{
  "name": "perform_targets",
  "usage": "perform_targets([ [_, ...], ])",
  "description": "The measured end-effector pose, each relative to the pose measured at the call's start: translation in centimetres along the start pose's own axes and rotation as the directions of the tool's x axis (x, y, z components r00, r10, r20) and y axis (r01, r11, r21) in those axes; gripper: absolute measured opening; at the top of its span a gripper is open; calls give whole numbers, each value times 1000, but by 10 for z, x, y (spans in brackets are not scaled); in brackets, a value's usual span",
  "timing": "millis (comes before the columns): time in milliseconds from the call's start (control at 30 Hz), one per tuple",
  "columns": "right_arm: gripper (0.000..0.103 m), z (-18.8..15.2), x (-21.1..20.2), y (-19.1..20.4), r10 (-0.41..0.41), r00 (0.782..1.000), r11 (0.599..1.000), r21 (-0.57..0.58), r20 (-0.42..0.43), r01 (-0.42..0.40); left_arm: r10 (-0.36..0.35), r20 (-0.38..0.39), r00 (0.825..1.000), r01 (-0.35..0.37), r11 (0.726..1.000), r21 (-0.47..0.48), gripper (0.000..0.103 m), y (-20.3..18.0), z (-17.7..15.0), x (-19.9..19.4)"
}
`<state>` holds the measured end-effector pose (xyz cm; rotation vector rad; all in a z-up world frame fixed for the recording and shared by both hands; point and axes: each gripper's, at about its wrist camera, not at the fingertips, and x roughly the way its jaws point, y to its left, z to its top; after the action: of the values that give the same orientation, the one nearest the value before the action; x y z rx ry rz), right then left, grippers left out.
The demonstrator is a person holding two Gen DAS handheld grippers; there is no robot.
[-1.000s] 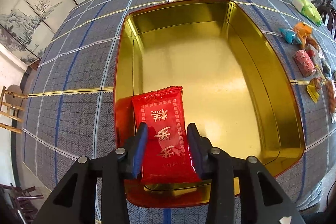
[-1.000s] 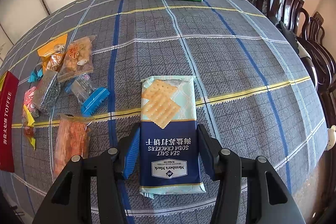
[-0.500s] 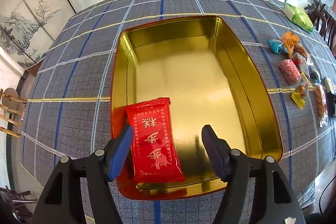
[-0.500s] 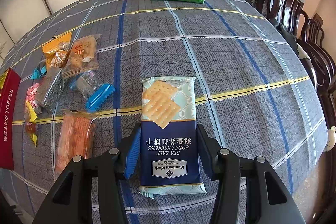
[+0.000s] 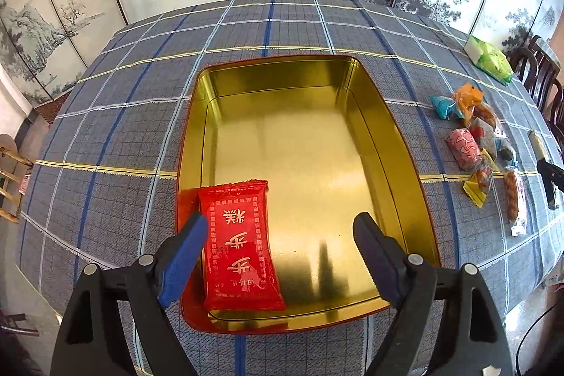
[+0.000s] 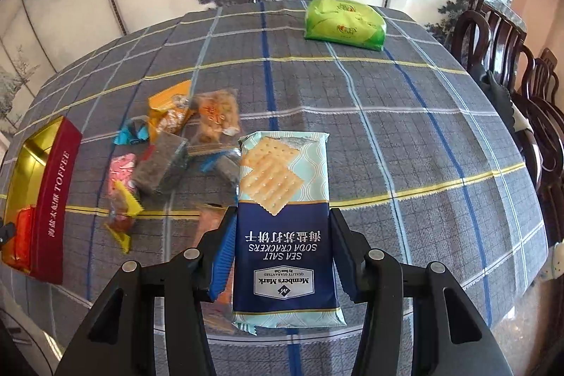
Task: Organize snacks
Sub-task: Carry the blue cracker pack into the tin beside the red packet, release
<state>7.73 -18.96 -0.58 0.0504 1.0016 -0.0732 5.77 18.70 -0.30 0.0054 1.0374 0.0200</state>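
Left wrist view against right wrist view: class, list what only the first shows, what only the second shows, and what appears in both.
Only the left wrist view: the tin's whole gold floor, and the left gripper, its jaws opening, with the red packet lying in the tin's near left corner, free of the pads.

Only the right wrist view: the cracker pack clamped in the right gripper, and the tin's red side lettered TOFFEE.

Both: the tin, the green bag, the small snacks pile, the checked cloth.

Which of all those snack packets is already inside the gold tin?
Only the red packet with white lettering lies in the gold tin, in its near left corner. All the other snacks are outside it.
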Motion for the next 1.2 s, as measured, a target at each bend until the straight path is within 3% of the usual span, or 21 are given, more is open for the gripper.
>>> perform_targets([
  [233,51,16,-23,78,156,987,983,-103,32,-152,8,48,999,-6,999,-34,82,5,3,-9],
  [367,51,21,-32,135,254,967,953,-176,30,-245,-3,75,997,10,996,-90,88,17,3,-18],
  [600,51,24,-32,225,386,922,891,-244,-36,-383,12,103,995,2,991,-137,89,37,4,-29],
  [900,51,4,0,301,419,892,843,-292,-169,-452,67,128,990,-35,971,-237,89,79,-4,-46],
  [1200,51,-15,28,338,375,899,835,-339,-228,-434,101,91,991,-70,951,-300,89,111,-16,-44],
])
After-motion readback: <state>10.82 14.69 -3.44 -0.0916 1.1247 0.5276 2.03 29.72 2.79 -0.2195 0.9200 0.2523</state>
